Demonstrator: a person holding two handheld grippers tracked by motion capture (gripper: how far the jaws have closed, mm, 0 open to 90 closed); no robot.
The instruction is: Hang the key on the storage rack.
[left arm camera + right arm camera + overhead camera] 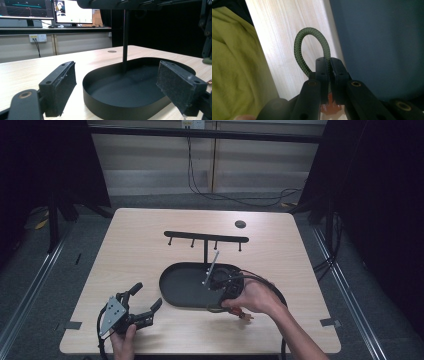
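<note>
High view: a wooden counter [150, 235] with two hands coming in from the bottom edge.
Left tongs [142, 302]: near the front left of the counter, jaws spread wide apart with nothing between them, pointing at the tray.
Right tongs [220, 285]: by the right end of the tray, held in the right hand [255, 297].
Right grip: jaws pressed tight together on a green braided cord [312, 50] (it loops up above the jaw tips).
Orange bit [329, 108]: low between the right jaws; I cannot tell what it is.
Tray [182, 287]: black, oval, in the middle of the counter, just past the left tongs.
Stand: a thin black post [205, 251] rises from the tray and carries a bar [205, 237] with small pegs.
Far end: a small dark round spot [240, 224] on the counter.
</note>
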